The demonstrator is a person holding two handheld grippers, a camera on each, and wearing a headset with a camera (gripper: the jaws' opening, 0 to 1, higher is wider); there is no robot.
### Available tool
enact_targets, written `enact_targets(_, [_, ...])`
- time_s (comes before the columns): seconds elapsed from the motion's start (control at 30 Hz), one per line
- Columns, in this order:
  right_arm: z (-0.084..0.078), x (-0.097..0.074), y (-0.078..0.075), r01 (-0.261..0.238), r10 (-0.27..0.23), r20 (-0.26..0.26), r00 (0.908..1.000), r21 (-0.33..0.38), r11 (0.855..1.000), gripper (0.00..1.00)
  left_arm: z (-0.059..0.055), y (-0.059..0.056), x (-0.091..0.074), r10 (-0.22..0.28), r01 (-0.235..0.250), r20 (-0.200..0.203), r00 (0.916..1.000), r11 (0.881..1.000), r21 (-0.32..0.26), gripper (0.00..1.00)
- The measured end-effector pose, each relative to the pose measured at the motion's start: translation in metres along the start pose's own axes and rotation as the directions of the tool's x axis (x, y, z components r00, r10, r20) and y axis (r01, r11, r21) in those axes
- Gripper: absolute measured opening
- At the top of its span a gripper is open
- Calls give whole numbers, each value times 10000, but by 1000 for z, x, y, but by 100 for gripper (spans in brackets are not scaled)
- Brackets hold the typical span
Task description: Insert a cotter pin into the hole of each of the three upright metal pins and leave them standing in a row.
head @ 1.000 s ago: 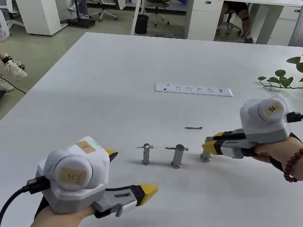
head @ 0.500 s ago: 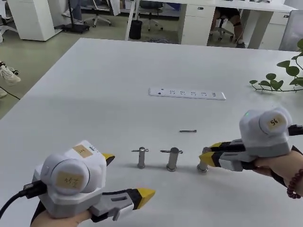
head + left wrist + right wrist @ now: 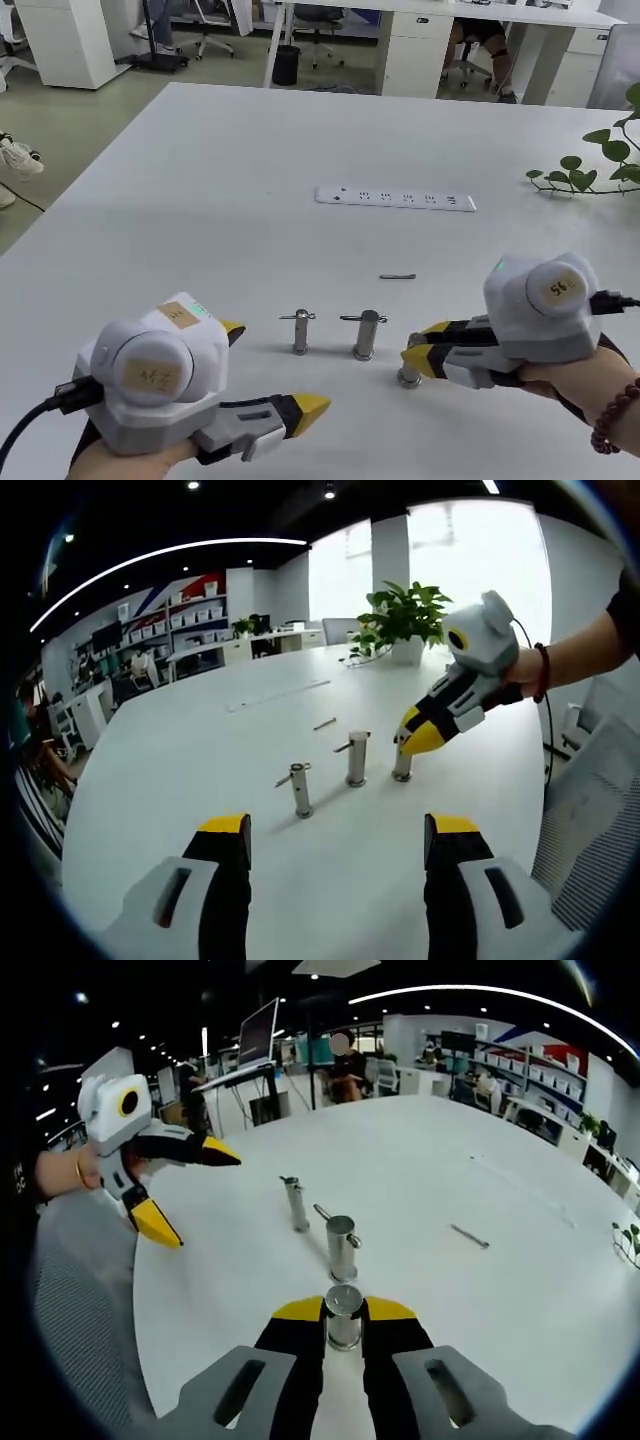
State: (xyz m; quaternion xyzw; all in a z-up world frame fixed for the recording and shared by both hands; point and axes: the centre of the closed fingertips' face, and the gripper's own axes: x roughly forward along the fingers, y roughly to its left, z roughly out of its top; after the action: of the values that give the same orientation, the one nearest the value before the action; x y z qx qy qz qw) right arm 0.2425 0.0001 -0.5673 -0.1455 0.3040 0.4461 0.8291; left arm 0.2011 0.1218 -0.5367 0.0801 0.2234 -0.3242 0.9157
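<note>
The right gripper [image 3: 416, 348] has drawn the third pin [image 3: 343, 1317] nearer the person — its fingers pinching it — while the left gripper [image 3: 340, 826] holds its fingers spread.

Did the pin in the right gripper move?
Yes. The right gripper pulled the third metal pin nearer, out of the row, and closer to the middle pin.

- We read "56", handwritten, on the tan sticker [image 3: 557, 288] on the right gripper [image 3: 418, 348].
- On the left gripper [image 3: 272, 366], the round label [image 3: 150, 377] and the top label [image 3: 180, 312] carry handwriting we cannot make out.
</note>
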Motion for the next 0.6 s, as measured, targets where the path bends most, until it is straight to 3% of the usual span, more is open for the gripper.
enact_targets(0.6, [1,4,8,62,-57,438,9990,-124,9999,9,-2,-2,3,-38,39,-113,9999,9999,145,69])
